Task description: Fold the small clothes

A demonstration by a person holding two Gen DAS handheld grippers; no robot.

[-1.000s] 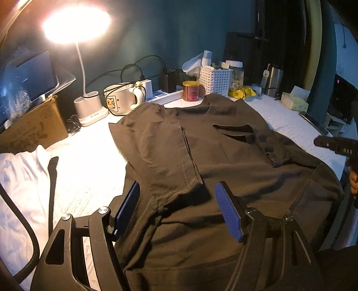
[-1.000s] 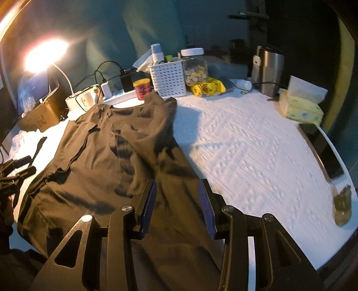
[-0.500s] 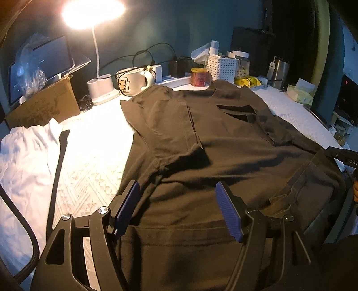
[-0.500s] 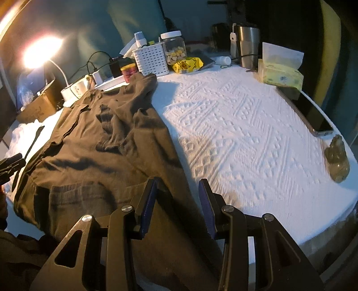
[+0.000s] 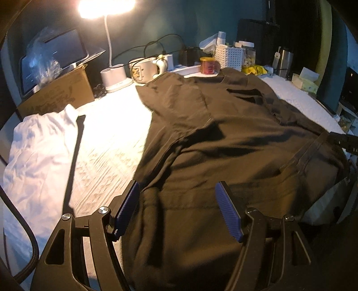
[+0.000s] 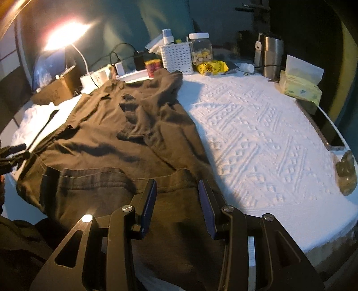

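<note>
A white garment [image 5: 38,143] lies bunched at the table's [image 6: 257,125] left edge. The dark shirt [image 5: 223,145] is spread from the far edge to the near edge, its hem draping over it. The left gripper [image 5: 179,210] hovers over the hem, jaws apart, gripping nothing. The right gripper [image 6: 176,206] hangs over the shirt's right side, jaws parted and empty.

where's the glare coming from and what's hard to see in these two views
Left wrist view: the desk lamp blows out at the top edge and washes the textured white cover beside the dark shirt; the shirt's folds sink into shadow. Right wrist view: the same lamp flares upper left, the right background goes near black, and fisheye distortion bends the table edge.
</note>
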